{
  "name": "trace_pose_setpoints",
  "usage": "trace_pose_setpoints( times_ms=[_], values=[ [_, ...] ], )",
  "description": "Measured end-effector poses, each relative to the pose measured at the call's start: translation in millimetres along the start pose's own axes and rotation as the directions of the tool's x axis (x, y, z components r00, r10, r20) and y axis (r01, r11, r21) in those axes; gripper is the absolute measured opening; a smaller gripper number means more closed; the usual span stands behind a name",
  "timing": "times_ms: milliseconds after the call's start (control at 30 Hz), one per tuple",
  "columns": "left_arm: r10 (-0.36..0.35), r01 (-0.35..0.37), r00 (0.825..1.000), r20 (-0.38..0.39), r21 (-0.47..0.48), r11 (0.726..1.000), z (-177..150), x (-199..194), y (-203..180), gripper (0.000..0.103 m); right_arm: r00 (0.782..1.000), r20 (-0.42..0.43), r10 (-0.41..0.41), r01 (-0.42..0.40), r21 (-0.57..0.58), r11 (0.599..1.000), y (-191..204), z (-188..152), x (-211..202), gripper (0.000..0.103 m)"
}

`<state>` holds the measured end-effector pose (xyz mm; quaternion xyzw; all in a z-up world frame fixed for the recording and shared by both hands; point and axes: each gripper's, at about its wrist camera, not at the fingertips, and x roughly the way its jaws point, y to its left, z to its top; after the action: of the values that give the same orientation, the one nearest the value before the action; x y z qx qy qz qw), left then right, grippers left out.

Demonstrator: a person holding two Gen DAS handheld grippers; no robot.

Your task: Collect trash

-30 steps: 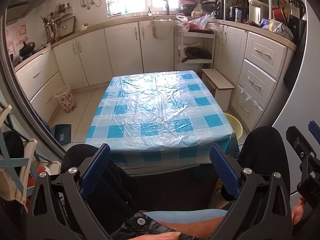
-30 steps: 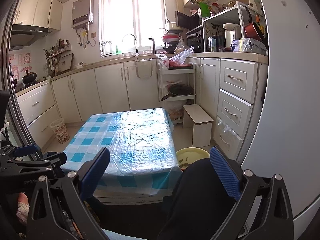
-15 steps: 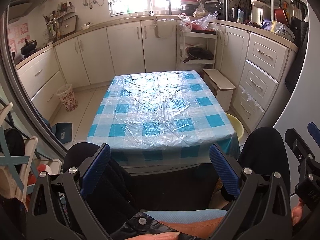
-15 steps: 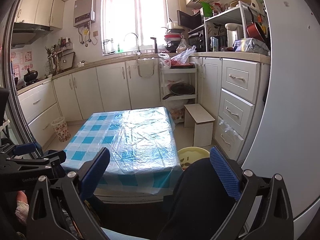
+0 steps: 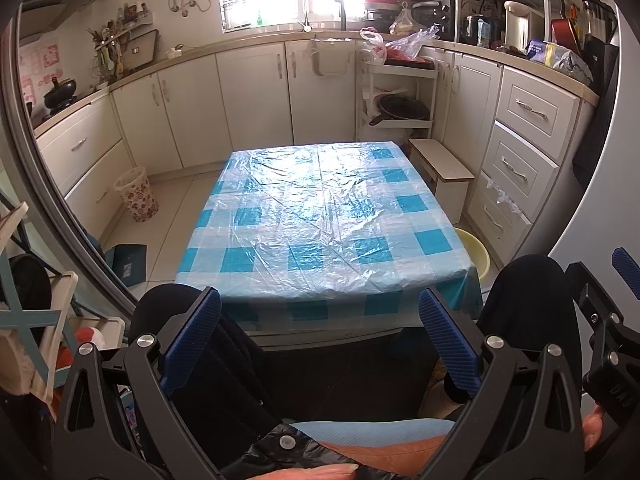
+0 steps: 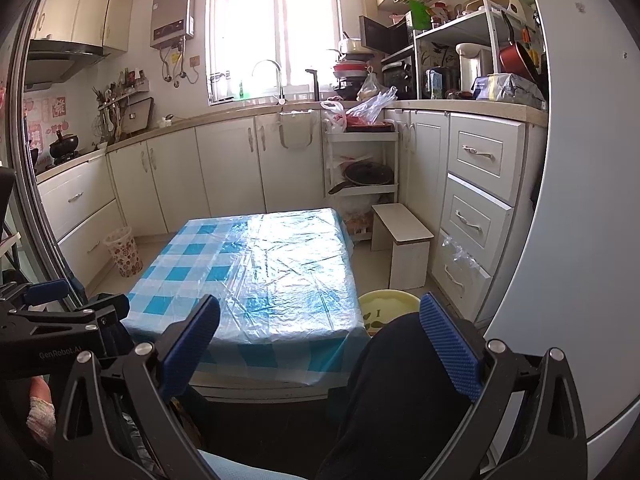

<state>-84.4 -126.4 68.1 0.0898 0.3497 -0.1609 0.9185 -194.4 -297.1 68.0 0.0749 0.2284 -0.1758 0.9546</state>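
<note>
Hovering unchanged before the table point(image 5: 328, 216), both hand-held grippers point(image 5: 320, 344) point(image 6: 320, 336) jaws apart, empty.

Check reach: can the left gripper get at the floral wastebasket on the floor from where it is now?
Probably not from here. The left gripper, jaws open and empty, sits low over the person's lap, and the wastebasket stands far off by the cabinets, past the table corner. The floor path looks free.
</note>
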Motion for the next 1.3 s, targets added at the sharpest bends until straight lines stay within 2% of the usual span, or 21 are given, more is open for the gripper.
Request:
trace_pose_setpoints(
  times_ms=[1300],
  values=[
    [0.015, -0.015, 1.000, -0.001, -0.011, 1.000, -7, 3, 10, 0.095, 1.000, -0.014, 0.007, -0.007, -0.011, 1.000, 0, -7, 6, 0.096]
  ],
)
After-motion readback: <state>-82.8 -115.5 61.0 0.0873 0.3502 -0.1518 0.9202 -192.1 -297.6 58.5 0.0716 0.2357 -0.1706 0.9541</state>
